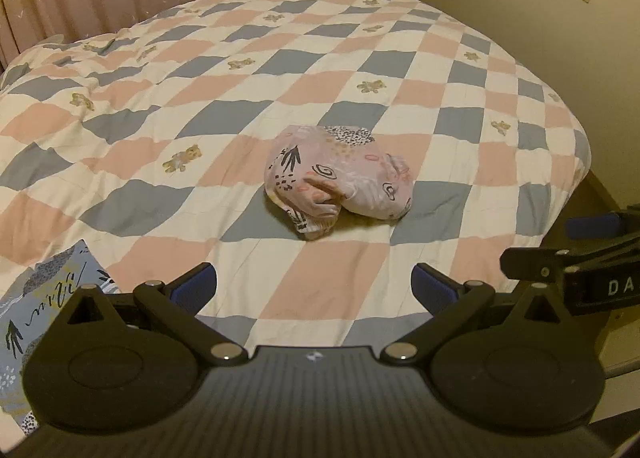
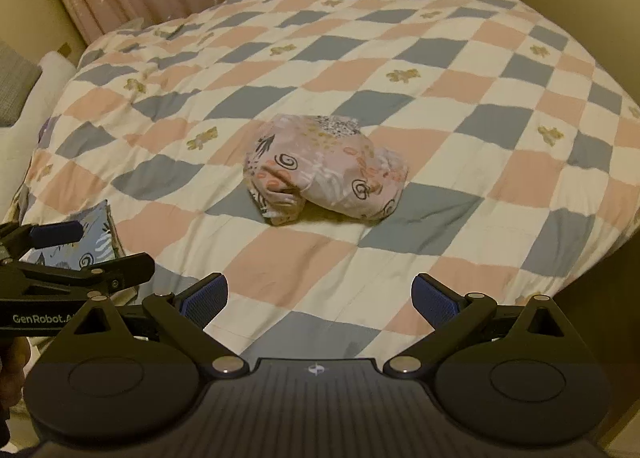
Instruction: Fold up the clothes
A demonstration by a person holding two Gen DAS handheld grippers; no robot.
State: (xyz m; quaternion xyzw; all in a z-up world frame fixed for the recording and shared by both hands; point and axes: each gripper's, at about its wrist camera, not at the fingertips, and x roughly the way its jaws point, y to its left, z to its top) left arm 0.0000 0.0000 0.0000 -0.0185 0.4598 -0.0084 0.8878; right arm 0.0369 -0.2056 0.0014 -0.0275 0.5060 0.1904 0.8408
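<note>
Pink patterned garment (image 1: pixel 338 177) lies bunched mid-quilt (image 1: pixel 360 37) in the left wrist view, ahead of the left gripper (image 1: pixel 314 288), fingers spread, empty. In the right wrist view, the right gripper (image 2: pixel 320 298) gapes likewise; a pinch could snag the soft quilt beneath.

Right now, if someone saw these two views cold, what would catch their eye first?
First, the crumpled pale pink patterned garment lying bunched in the middle of the pink, blue and white checked quilt covering the bed. Next, both grippers, left and right, held near the bed's front edge with fingers spread wide and empty. A folded blue patterned cloth sits at the near left edge.
</note>
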